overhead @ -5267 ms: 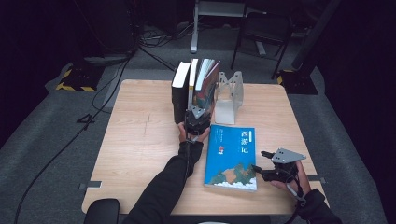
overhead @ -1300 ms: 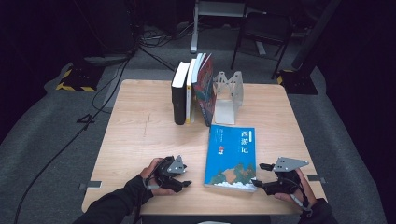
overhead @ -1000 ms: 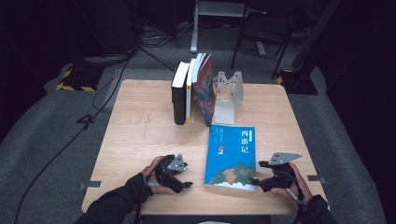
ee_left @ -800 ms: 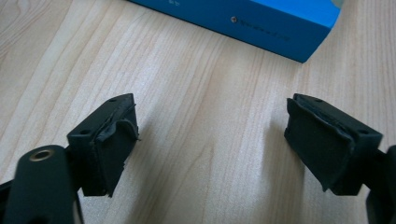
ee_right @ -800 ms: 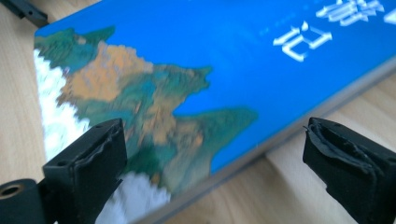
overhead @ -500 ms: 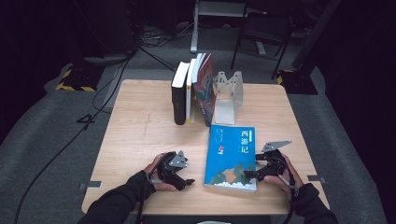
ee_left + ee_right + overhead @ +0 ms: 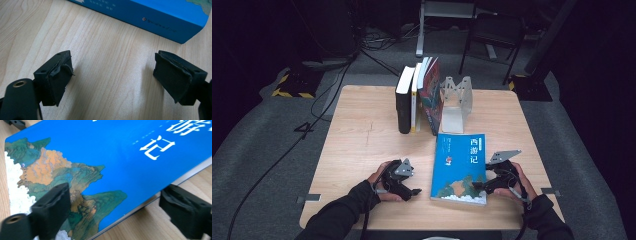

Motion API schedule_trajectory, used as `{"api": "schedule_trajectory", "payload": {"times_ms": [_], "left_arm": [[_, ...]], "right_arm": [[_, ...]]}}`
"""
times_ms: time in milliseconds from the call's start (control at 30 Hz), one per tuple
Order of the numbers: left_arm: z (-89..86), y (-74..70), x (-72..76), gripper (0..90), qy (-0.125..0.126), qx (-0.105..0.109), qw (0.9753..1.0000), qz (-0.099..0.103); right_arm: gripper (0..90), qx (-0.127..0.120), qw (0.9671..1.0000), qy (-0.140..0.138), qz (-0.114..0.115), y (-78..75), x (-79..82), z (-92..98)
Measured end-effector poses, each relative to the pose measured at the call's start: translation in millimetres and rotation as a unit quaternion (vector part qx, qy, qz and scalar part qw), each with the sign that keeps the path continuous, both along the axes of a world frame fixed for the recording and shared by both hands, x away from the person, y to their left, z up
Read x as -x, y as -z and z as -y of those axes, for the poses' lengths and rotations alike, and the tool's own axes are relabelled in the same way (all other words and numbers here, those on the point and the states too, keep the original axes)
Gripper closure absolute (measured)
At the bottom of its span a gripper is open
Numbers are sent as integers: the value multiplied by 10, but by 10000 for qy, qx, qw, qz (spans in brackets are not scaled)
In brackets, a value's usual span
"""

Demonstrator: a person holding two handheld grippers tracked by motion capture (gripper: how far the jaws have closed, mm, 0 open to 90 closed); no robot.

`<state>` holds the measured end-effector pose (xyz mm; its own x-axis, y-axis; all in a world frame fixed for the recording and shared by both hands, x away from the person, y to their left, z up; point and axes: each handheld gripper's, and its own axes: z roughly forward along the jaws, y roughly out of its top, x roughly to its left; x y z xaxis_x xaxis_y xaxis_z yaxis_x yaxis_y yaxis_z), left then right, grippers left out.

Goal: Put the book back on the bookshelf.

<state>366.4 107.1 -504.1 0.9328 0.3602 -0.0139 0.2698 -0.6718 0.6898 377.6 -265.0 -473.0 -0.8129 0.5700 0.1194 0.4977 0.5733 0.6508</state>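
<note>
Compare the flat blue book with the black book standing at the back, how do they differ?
The blue paperback with the mountain painting lies flat, cover up, near the table's front edge; the black-spined book stands upright at the back. The blue book lies alone, with the right gripper open astride its edge; the black book stands in a row of books, with no gripper near it. Both rest on the wooden table.

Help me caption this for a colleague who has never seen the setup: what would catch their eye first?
First the bright blue book with white Chinese characters and a mountain painting, lying flat near the table's front edge. The right gripper has its open jaws at the book's right edge, one over the cover, one beside it; the left gripper rests open on bare wood to its left. At the back, a row of upright books stands beside a metal bookend.
</note>
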Motion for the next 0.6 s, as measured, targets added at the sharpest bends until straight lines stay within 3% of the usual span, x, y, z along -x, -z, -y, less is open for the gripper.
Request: {"api": "schedule_trajectory", "payload": {"times_ms": [67,167,233,300,367,433,600], "left_arm": [[4,-2,-31,156,-26,-11,10000,-3],[14,-4,-90,156,-70,-25,10000,3],[37,-2,-161,156,-111,-3,9999,9],[62,-4,-226,156,-143,-15,9999,0],[95,-5,-300,155,-138,-13,9999,8],[129,-4,-350,150,-145,-13,9999,2],[204,-6,-436,150,-86,-21,10000,14]], "right_arm": [[198,-17,9999,15,157,-18,17,18],[326,78,9982,-20,589,-81,75,17],[332,81,9976,-65,677,-105,79,15],[322,-43,9984,-69,551,-102,38,36],[317,-287,9992,-54,263,-93,-57,73],[289,-343,9994,12,64,-67,-150,73],[285,-469,9988,103,-22,-38,-303,34]]}}
